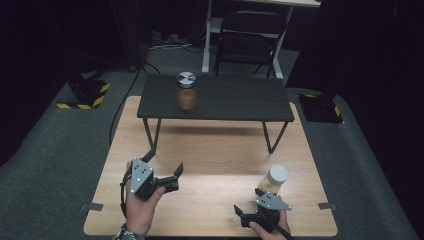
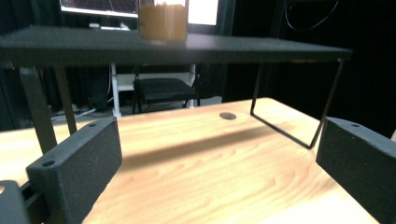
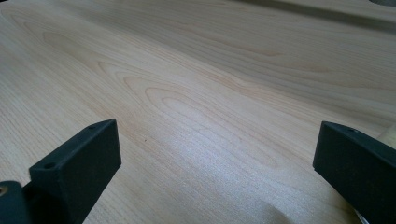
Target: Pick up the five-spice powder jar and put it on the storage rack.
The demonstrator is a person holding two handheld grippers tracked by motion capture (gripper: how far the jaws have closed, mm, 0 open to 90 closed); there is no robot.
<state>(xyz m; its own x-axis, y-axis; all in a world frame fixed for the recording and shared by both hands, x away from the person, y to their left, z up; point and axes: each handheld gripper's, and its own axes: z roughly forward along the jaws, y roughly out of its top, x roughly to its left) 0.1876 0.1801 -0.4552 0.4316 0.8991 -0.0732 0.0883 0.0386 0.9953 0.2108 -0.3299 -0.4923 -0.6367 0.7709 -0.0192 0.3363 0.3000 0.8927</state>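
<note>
Two hands hold two grippers over a light wooden table (image 1: 210,165). The left gripper (image 1: 165,167) is near the front left of the table. Its jaws are wide open and hold nothing. In the left gripper view, they point at the black shelf (image 2: 177,46) standing on thin legs at the back of the table. A jar of brown stuff (image 1: 186,92) with a silver lid stands on top of that shelf, toward its left end, well apart from both grippers.

The right gripper (image 1: 250,212) is at the front right of the table. Its jaws are wide open too, and between them there is only bare wood. A second jar with a white lid (image 1: 273,181) stands on the table just beside this gripper, a little behind it. The jaws point away from that jar, toward the left.
</note>
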